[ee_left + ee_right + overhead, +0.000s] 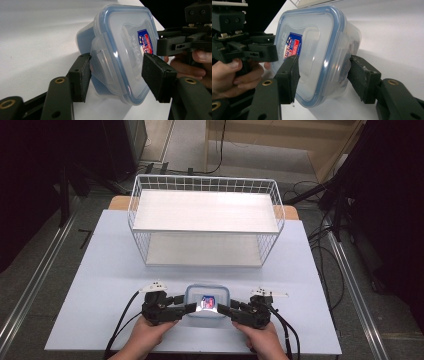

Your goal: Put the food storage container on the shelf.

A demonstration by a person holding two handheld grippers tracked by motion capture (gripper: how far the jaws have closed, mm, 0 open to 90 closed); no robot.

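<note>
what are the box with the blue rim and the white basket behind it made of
The box looks like clear, glossy plastic: you can see through its walls and lid, with a blue seal around the rim, probably rubbery. The basket looks like thin metal wire with a white coating, judging by its open grid; its two flat shelves look like matte white board, material unclear.

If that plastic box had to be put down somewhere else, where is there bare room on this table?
Bare table lies left of the wire rack and right of it, plus the strip between the rack's front and the box. The rack's two white shelves look bare too. It is crowded at the near edge, where each hand-held gripper, left and right, flanks the box.
</note>
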